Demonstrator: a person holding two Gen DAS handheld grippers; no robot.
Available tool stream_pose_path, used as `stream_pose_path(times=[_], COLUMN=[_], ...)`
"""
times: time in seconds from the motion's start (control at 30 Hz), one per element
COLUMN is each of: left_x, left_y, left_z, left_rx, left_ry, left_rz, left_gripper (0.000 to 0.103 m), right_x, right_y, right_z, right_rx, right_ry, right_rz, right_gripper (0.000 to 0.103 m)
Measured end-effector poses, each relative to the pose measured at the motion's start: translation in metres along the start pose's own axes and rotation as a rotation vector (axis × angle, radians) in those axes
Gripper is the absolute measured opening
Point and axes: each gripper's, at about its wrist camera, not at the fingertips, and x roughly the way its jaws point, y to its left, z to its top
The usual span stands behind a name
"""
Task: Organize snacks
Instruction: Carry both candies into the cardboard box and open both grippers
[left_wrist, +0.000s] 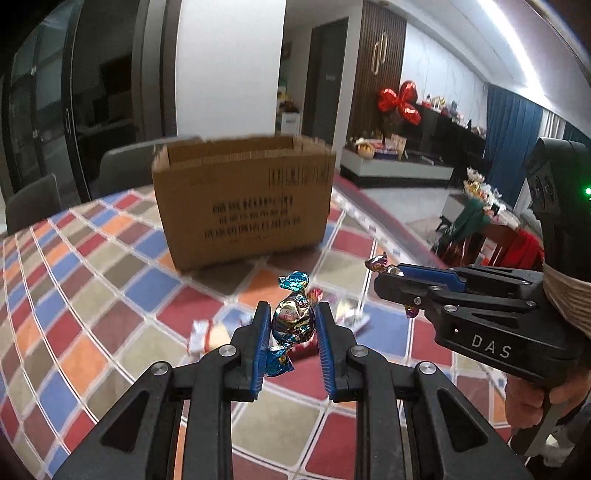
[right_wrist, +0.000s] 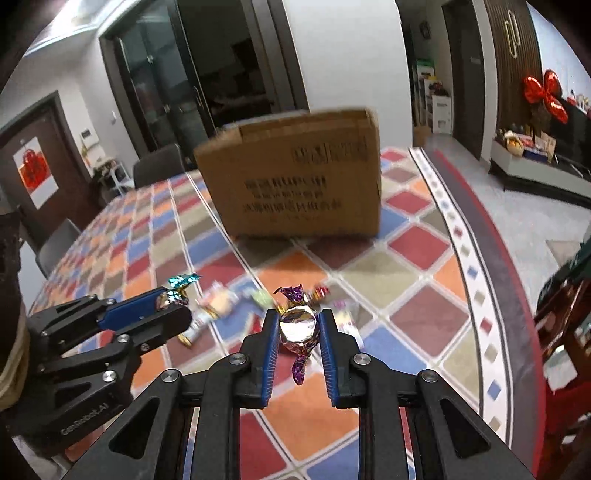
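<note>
1. Snacks here are twist-wrapped candies: the left tongs (left_wrist: 289, 321) pinch a blue-and-gold candy (left_wrist: 291, 317) by its middle, and the right tongs (right_wrist: 298, 326) pinch a purple-and-silver candy (right_wrist: 298, 326) the same way, both held above the desk (right_wrist: 424, 288).
2. More small wrapped sweets (right_wrist: 221, 302) lie loose on the desk just beyond the tongs.
3. An open cardboard box (left_wrist: 243, 203) stands farther back, centre; it looks like the likely destination.
4. To do this well, carry each candy clear over the box's near wall before releasing, and keep the two tongs apart so they do not collide above the opening.
5. Foil wrappers are crinkly, glossy and slippery, with flared twisted ends; the centres are rounded and firm, so a steady squeeze on the body suits them.
6. Corrugated card is matte brown with printed text; the desk cover is a smooth checked pattern.
</note>
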Motion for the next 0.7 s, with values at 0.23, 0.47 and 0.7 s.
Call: stream_pose_path(times=[0.23,0.47,0.7], left_x=[-0.022,-0.029,-0.030], left_y=[0.005,0.015,0.027], left_z=[0.038,0.075,0.109], left_rx=[0.034,0.072,0.098], left_ry=[-0.093,-0.148,-0.178], left_rz=[0.009,0.038,0.071], left_gripper=[0.025,0.025,0.025], right_x=[-0.024,-0.033,-0.029], right_y=[0.014,0.021,0.023], right_z=[0.037,0.073,0.112], right_rx=[-0.027,-0.054,-0.076], right_ry=[-0.105,-0.170,-0.198], right_rz=[0.031,0.032,0.025], right_gripper=[0.023,0.023,0.023])
